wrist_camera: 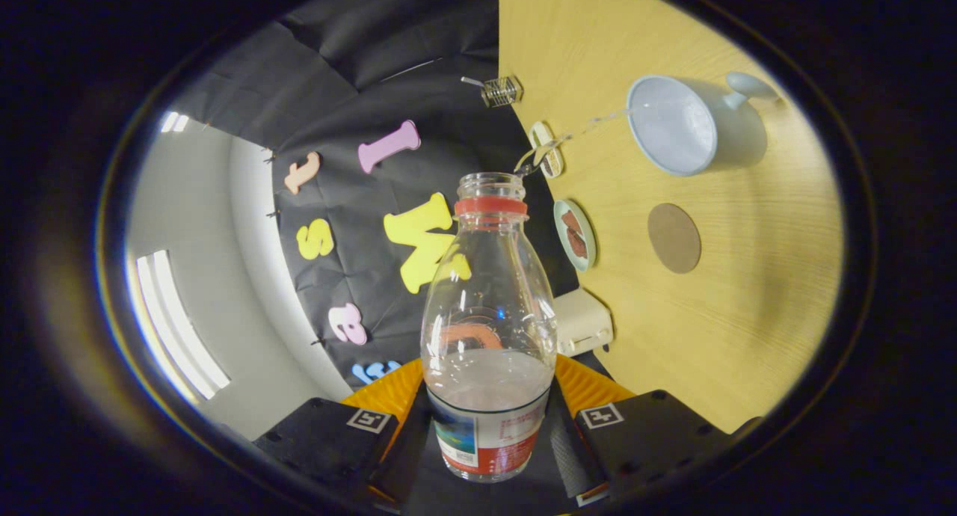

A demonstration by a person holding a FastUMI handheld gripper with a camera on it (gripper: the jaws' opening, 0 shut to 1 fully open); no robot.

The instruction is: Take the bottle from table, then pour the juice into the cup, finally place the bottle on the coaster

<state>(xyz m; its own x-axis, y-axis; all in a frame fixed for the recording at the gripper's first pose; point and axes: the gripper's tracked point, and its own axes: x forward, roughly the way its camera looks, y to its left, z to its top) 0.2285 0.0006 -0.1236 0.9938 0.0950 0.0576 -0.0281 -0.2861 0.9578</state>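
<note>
Clear plastic bottle, uncapped, at lower centre of frame, clamped between both fingers of gripper, tilted; thin stream from mouth arcing into pale blue cup at upper right. Pour step in hand, likely. Next: righting bottle, setting on round brown coaster just below cup.

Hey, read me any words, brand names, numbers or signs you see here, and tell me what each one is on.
Nothing here reads clearly.
Bottle, shut between the fingers of the hand-held gripper, tipped toward the cup: its label has printing too small and blurred to read.
Hand-held gripper: two square black-and-white coded markers, patterns and not words.
Coaster and cup: no writing visible.
</note>
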